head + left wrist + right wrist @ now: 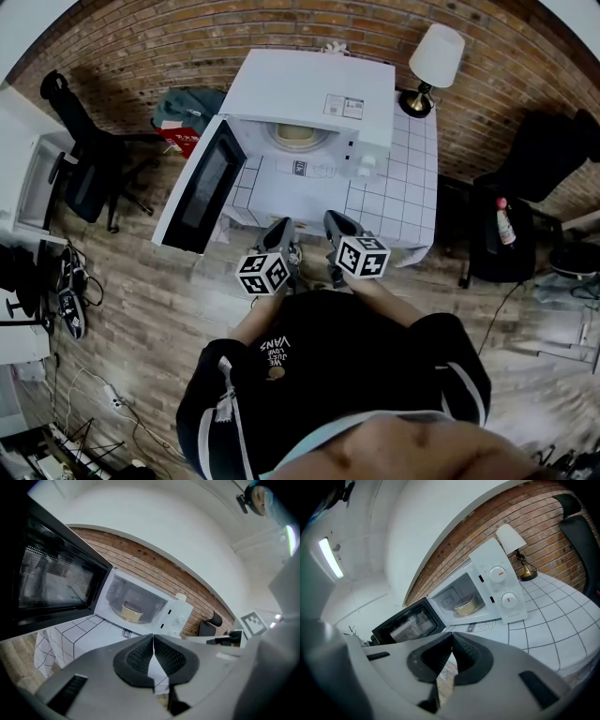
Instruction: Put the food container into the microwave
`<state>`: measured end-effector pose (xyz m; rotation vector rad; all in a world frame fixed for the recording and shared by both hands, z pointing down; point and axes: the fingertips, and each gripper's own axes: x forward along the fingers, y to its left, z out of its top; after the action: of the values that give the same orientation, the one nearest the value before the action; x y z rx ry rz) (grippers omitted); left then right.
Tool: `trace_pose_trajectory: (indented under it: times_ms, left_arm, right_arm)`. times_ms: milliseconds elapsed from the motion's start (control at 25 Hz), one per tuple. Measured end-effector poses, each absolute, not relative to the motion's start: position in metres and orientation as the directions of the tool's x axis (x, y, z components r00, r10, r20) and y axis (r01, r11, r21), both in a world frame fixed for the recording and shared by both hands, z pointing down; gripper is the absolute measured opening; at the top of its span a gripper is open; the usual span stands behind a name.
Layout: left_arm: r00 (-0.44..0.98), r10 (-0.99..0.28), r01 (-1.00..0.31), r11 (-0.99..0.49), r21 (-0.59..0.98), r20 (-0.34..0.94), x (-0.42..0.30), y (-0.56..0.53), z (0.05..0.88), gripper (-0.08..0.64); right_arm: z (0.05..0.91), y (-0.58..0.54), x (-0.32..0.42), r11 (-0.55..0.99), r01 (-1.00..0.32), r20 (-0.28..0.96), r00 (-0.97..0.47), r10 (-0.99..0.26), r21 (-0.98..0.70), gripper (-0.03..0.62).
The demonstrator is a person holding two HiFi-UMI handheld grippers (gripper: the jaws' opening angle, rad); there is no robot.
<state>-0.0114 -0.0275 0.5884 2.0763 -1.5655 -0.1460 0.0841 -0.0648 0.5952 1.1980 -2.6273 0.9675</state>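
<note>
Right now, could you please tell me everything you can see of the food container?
The food container is a round, shallow tub, pale yellow, likely plastic, with what looks like a flat lid on top. It sits upright and level inside the white microwave, roughly centred on the round turntable, which is the only thing touching it. The door is swung wide open at the left, so the container is in plain view. Its contents cannot be seen.

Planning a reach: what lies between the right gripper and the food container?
Only checked tablecloth, then the open mouth of the microwave, as the right gripper view shows.
</note>
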Motion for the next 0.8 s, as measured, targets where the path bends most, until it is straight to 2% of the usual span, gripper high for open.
trace_pose_trajectory:
  times_ms: [800]
  left_arm:
    - [0.323,-0.920,-0.859,-0.187,0.476,0.222,-0.0142,-0.0234,0.5886,0.014]
  right_arm:
    - [0.5946,-0.0625,0.0781,0.497,-0.703,0.334,-0.693,-0.639,-0.508,0.005]
